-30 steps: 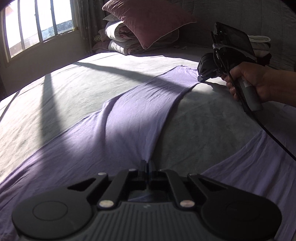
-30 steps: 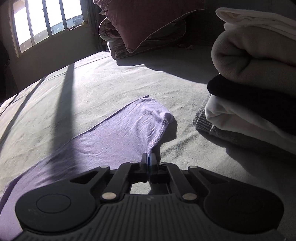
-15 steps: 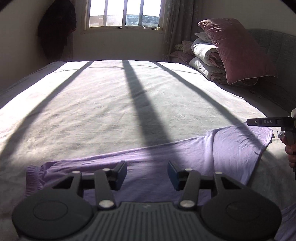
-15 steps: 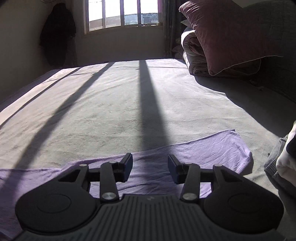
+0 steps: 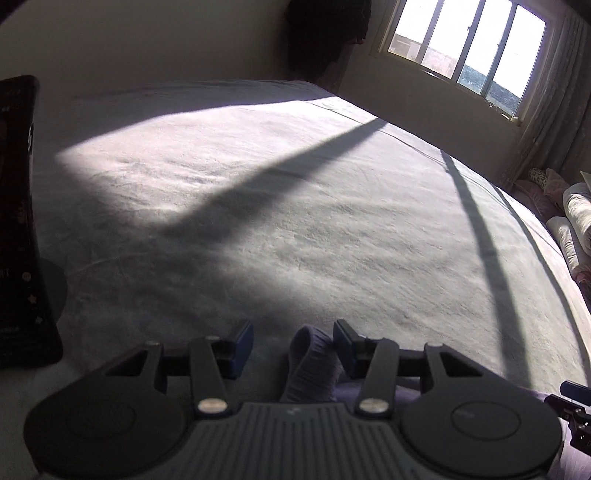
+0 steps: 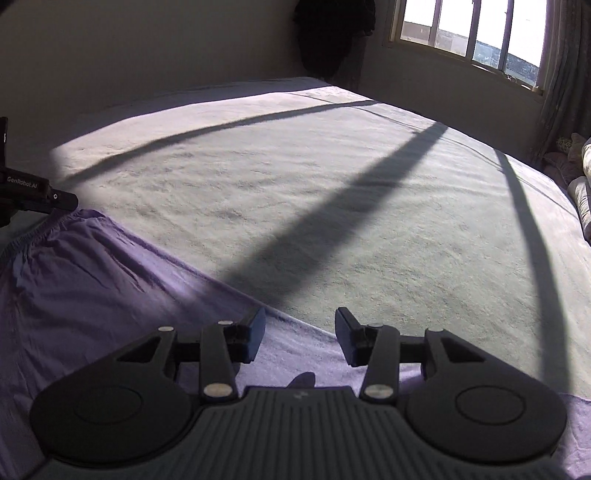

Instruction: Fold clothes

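A lilac garment (image 6: 92, 280) lies flat on the grey bed, its gathered waistband at the left end. My right gripper (image 6: 300, 338) is open above the garment's far edge, with nothing between the jaws. My left gripper (image 5: 293, 345) is open, and a bunched end of the lilac garment (image 5: 312, 363) rises between its jaws, close to the right pad. The left gripper's tip (image 6: 40, 194) shows at the left in the right wrist view, over the waistband. Part of the right gripper (image 5: 574, 410) shows at the lower right in the left wrist view.
The grey bed cover (image 5: 295, 206) stretches ahead with sun patches and window-bar shadows. A dark upright object (image 5: 18, 221) stands at the left edge. Pillows and bedding (image 5: 572, 221) lie at the right. A window (image 6: 469, 33) and hanging dark clothing (image 6: 332, 33) are on the far wall.
Both grippers went from shut on the garment to open, then swung left along it. The left gripper now has a bunched cloth end between its open jaws.
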`<state>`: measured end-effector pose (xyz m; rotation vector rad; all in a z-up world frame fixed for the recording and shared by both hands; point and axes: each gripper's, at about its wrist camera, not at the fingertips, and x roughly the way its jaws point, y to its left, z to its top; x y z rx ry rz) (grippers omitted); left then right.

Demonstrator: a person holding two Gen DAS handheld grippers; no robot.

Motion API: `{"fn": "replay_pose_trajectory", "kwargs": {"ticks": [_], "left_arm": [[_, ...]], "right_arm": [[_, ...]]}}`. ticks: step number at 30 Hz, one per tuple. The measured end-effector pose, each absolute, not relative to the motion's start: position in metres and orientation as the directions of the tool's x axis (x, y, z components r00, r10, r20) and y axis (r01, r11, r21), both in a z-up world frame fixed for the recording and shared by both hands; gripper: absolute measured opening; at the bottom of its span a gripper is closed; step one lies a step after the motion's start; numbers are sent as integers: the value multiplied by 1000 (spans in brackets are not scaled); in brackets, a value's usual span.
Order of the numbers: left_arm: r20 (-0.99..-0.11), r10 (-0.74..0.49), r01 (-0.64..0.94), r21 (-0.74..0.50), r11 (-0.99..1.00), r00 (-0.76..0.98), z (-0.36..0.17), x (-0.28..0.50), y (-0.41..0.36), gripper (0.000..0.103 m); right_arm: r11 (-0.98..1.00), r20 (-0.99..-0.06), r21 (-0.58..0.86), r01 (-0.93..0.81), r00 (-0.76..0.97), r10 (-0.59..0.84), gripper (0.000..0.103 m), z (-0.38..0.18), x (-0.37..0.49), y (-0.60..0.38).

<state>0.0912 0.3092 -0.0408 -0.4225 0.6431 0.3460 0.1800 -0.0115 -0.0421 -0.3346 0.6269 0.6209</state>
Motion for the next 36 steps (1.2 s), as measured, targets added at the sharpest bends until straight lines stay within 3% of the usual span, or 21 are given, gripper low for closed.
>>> {"fn": "replay_pose_trajectory", "kwargs": {"ticks": [2,3,5,6,7,8,12,15,20,21,22,24,25,26,31,33,36], "left_arm": [[-636,168,-432,-287,855,753,-45,93,311,46],[-636,170,-433,-284,856,753,-47,95,310,40],[-638,174,-429,-271,862,751,-51,99,306,17],[-638,178,-426,-259,867,750,-52,101,304,14],[-629,199,-425,-230,875,751,-51,101,301,5],[-621,220,-425,-201,883,752,-49,101,297,5],[-571,304,-455,-140,879,763,-42,97,290,4],[-582,342,-499,-128,857,738,-46,98,294,4],[-602,354,-499,-86,862,715,-53,104,294,8],[-601,357,-500,-83,862,715,-52,103,293,18],[-603,351,-498,-89,863,716,-51,103,292,42],[-608,329,-496,-124,860,723,-47,100,292,67],[-608,319,-492,-138,859,727,-44,98,290,67],[-608,308,-489,-153,859,732,-41,97,288,67],[-596,264,-421,-138,897,758,-24,86,260,73],[-597,256,-392,-107,914,760,-16,78,247,84],[-604,236,-359,-90,929,762,-4,60,233,86]], "right_arm": [[765,-649,-124,-633,635,419,47,-48,182,-2],[767,-661,-133,-627,633,403,47,-51,184,1],[774,-677,-132,-620,627,387,39,-57,188,6],[775,-678,-130,-619,625,385,36,-57,187,8],[776,-680,-129,-618,624,384,20,-57,187,10],[777,-682,-127,-617,623,383,0,-57,187,13],[770,-629,-210,-603,686,366,0,-57,179,26],[773,-580,-258,-580,733,356,0,-59,174,35],[786,-582,-270,-557,744,328,5,-70,176,40],[801,-587,-238,-549,738,332,9,-65,175,35],[816,-592,-206,-541,732,336,17,-59,175,31],[851,-583,-147,-505,739,338,40,-46,169,16],[868,-568,-126,-480,752,334,57,-37,163,5],[884,-553,-104,-455,765,329,60,-29,157,-5],[947,-549,4,-322,791,272,60,5,125,-57],[962,-544,18,-271,805,237,61,14,108,-74],[979,-540,30,-202,821,186,66,25,80,-94]]}}
